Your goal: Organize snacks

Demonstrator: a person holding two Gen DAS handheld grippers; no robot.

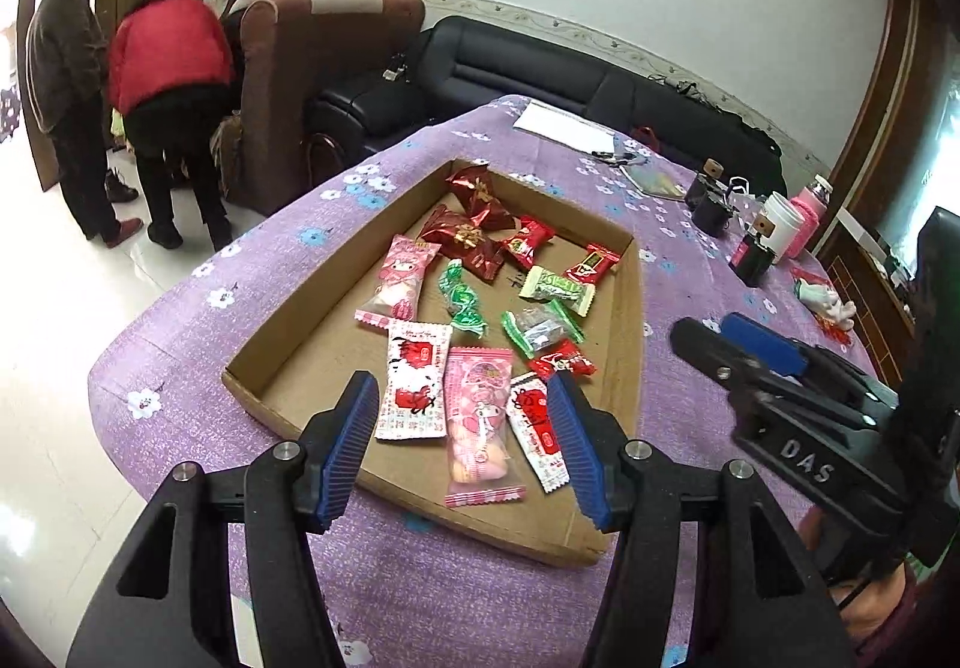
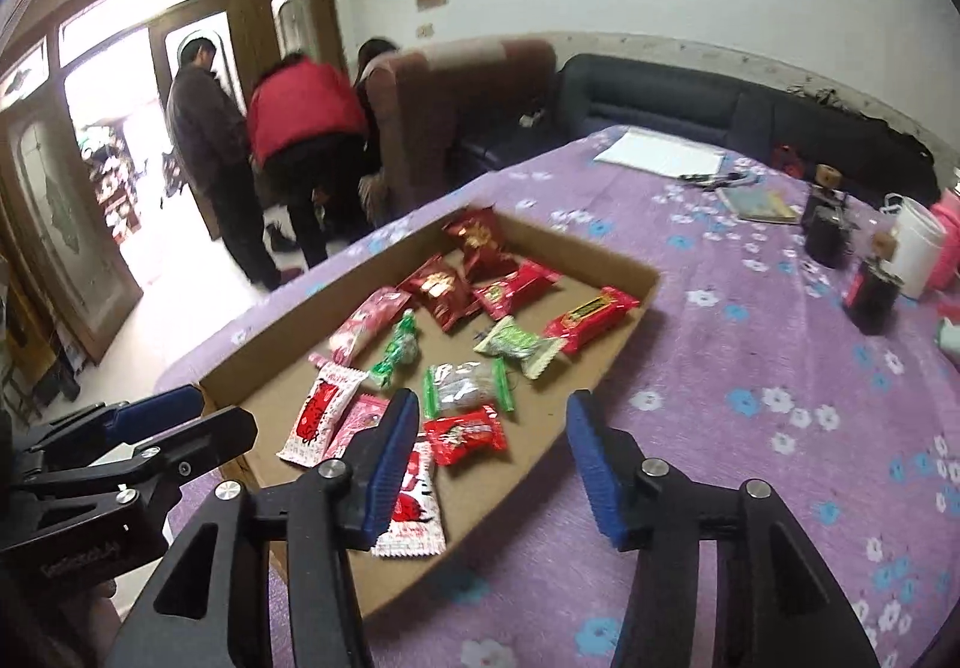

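both grippers, left gripper (image 1: 462, 440) and right gripper (image 2: 492, 464), hang half-wide and empty over the cardboard tray (image 1: 630, 308) of snacks (image 1: 480, 416) at 12 o'clock, where crowded wrappers risk a double pinch.

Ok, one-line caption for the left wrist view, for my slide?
Open left gripper above a cardboard tray of wrapped snacks on a purple floral tablecloth.
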